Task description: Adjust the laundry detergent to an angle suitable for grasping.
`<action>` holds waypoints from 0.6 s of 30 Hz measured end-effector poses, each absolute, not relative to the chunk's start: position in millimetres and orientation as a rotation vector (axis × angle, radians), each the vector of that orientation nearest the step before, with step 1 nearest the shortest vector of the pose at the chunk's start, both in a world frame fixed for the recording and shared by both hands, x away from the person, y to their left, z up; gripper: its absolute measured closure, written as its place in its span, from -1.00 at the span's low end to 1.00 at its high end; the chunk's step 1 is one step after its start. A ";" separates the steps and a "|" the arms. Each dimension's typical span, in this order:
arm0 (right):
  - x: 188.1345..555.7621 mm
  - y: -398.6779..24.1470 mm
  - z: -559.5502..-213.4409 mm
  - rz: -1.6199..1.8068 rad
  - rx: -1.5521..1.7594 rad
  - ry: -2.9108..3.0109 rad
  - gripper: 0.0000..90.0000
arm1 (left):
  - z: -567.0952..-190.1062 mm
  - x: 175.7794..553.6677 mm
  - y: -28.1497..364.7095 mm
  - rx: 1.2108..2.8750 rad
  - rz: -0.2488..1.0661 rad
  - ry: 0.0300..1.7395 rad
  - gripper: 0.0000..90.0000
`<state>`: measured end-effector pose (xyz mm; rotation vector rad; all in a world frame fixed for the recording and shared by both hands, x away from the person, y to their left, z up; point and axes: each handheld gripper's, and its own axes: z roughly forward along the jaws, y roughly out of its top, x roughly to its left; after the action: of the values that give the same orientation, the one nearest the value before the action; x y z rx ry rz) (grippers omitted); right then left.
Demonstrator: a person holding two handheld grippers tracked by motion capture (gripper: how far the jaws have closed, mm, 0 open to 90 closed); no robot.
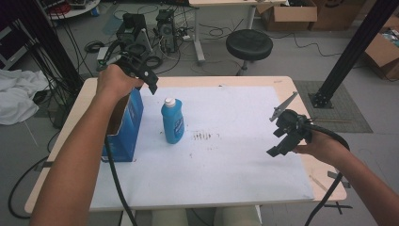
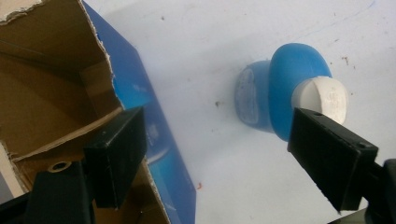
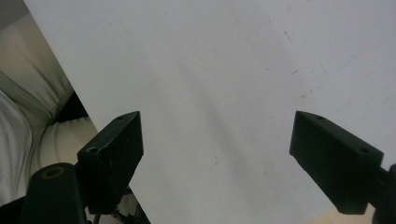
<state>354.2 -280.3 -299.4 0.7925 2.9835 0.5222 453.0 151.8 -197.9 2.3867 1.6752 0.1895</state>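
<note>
A blue bottle (image 1: pixel 172 123) with a white cap (image 1: pixel 170 101) stands upright on the white sheet (image 1: pixel 235 160), left of centre. Just to its left stands an open-topped blue cardboard box (image 1: pixel 126 129). My left gripper (image 1: pixel 141 70) hangs open above the box's far right corner, holding nothing. In the left gripper view the box (image 2: pixel 51 88) lies under the left jaw, and the bottle (image 2: pixel 280 79) and its cap (image 2: pixel 322 98) lie by the right jaw of the gripper (image 2: pixel 219 140). My right gripper (image 1: pixel 278 141) hovers open and empty over the sheet's right side (image 3: pixel 217 140).
The wooden table (image 1: pixel 282 81) ends just past the sheet on every side. A black stool (image 1: pixel 249 44), cables and computer cases (image 1: pixel 164 28) sit on the floor behind. A black frame post (image 1: pixel 350 52) rises at the right. The person's pale trousers (image 3: pixel 28 116) lie below the near edge.
</note>
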 end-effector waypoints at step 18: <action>354.8 -274.6 -297.4 0.530 0.755 2.994 -0.61 | -195.2 445.1 157.1 2.370 0.199 1.682 -0.54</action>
<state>354.8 -274.6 -297.4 0.7546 2.9942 0.5304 445.1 157.1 -195.2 2.3704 1.6821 0.1995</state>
